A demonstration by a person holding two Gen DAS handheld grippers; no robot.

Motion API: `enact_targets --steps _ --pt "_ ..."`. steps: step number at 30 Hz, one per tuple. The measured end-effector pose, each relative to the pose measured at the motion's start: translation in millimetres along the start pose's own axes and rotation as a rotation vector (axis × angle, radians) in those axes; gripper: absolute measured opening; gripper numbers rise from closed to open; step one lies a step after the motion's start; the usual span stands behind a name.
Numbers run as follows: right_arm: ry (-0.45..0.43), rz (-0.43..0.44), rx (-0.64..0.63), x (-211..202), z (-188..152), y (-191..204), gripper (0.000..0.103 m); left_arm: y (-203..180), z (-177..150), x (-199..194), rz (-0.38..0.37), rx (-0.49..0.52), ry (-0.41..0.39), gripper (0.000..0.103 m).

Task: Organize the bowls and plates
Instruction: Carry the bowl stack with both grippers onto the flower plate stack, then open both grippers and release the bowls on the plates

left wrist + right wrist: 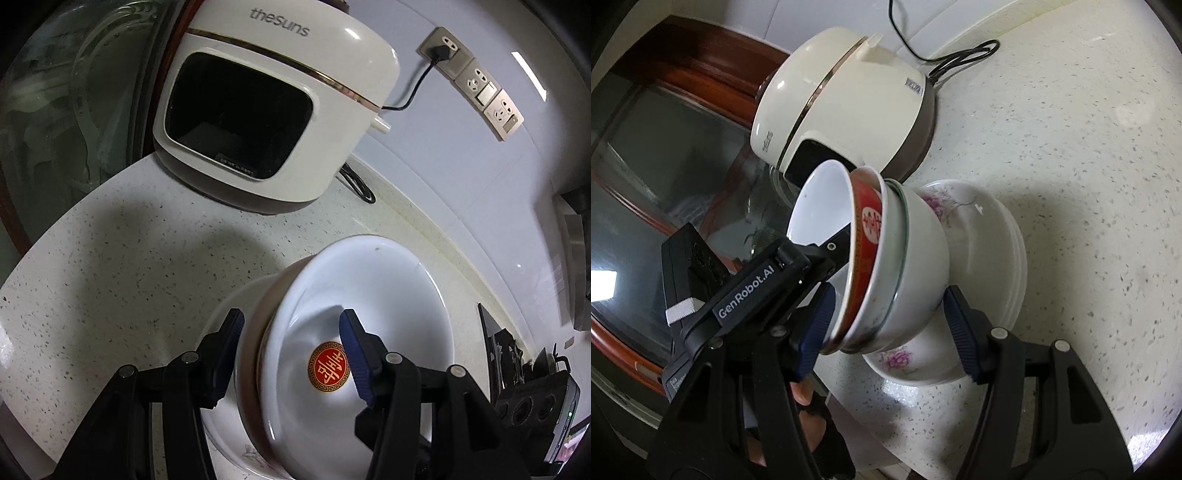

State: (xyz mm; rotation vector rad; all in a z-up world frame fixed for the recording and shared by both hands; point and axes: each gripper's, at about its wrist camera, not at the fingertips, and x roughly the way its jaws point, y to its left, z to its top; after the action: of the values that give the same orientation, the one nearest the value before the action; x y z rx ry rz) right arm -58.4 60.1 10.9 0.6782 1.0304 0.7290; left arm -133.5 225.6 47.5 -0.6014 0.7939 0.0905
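Glazed ceramic: stiff, slippery, breakable; best taken at the rim. Red-banded bowl (866, 236) nested in a plain white bowl (919, 258), atop stacked floral plates (993, 236) mid-counter (1071, 147), before the rice cooker (849, 110). Left gripper (291, 354) straddling the top bowl's rim, one finger inside, contact unclear. Right gripper (890, 325) fingers apart, flanking the bowls.

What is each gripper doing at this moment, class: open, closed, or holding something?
Left gripper: open, its fingers straddling the rim of the red-banded bowl, no squeeze visible.
Right gripper: open, fingers either side of the white bowl, not touching.
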Motion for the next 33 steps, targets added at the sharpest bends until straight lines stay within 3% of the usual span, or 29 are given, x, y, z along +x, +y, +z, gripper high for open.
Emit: enact_targets --steps 4,11,19,21,25,27,33 --pt "0.014 -0.056 -0.05 2 1 9 0.069 2 2 -6 -0.012 -0.014 -0.01 0.054" --pt "0.066 -0.084 -0.097 6 3 16 0.077 -4 3 -16 -0.007 -0.015 -0.075 0.068" --pt "0.151 -0.364 -0.387 5 15 64 0.083 10 4 -15 0.006 -0.053 -0.074 0.068" --pt "0.118 -0.365 -0.41 -5 14 66 0.083 11 3 -16 -0.001 -0.062 -0.077 0.069" --pt "-0.009 -0.269 -0.349 -32 8 48 0.084 9 -2 -22 -0.002 -0.048 -0.105 0.071" --pt "-0.075 -0.235 -0.322 -46 3 39 0.084 9 -6 -25 0.003 -0.039 -0.129 0.079" --pt "-0.268 -0.204 -0.359 -80 -20 37 0.092 3 -25 -54 0.02 0.036 -0.278 0.092"
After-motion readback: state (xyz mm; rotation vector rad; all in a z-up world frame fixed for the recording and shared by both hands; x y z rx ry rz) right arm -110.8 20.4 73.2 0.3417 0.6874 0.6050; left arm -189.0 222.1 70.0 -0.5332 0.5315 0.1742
